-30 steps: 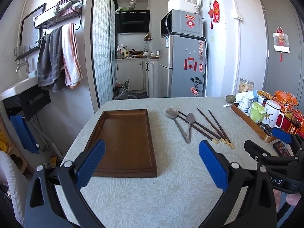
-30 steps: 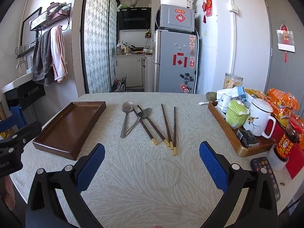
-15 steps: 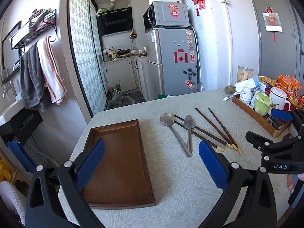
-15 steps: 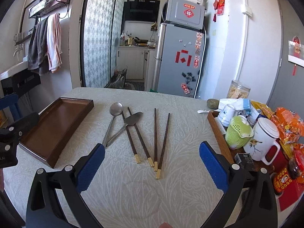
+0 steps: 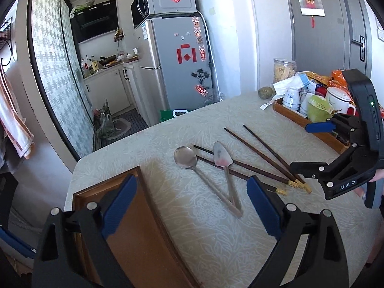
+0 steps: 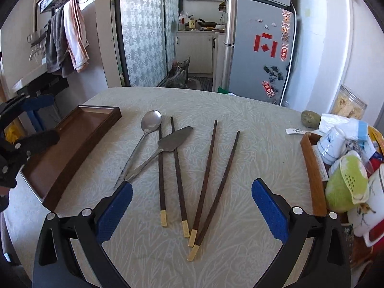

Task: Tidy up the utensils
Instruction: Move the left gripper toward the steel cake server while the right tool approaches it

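Left wrist view: the left tongs hang apart and empty above the surface, with the brown tray at seven o'clock and the spoon and flat server dead ahead, handles crossing.

Right wrist view: the right tongs gape apart over four chopsticks at twelve o'clock. Best to take one pair near the gilt ends, level, then carry it to the tray at ten o'clock.
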A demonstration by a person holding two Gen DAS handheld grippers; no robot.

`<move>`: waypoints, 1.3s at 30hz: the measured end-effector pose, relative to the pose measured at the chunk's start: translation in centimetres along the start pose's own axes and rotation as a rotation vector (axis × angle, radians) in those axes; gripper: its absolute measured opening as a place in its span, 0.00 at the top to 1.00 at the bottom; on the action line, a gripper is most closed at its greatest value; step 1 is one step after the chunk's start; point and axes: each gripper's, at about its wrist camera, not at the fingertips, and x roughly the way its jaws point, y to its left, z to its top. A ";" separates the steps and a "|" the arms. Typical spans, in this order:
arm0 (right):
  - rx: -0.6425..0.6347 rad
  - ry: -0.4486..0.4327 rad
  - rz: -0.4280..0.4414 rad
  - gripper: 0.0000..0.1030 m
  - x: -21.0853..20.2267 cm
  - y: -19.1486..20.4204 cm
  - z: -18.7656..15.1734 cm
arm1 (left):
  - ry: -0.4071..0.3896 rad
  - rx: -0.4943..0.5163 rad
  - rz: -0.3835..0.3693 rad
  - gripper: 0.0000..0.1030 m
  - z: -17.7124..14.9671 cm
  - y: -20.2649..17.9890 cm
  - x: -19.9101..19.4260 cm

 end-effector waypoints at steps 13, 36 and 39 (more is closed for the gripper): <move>-0.051 0.050 -0.043 0.03 3.9 0.1 0.9 | 0.063 -0.016 0.106 0.07 0.9 -0.7 5.7; -0.052 0.045 0.079 0.03 5.7 -0.1 2.8 | 0.104 0.237 -0.162 0.10 1.2 -0.1 7.4; -0.067 0.063 0.101 0.06 6.7 0.1 3.1 | 0.133 0.276 -0.188 0.10 1.3 -0.3 8.6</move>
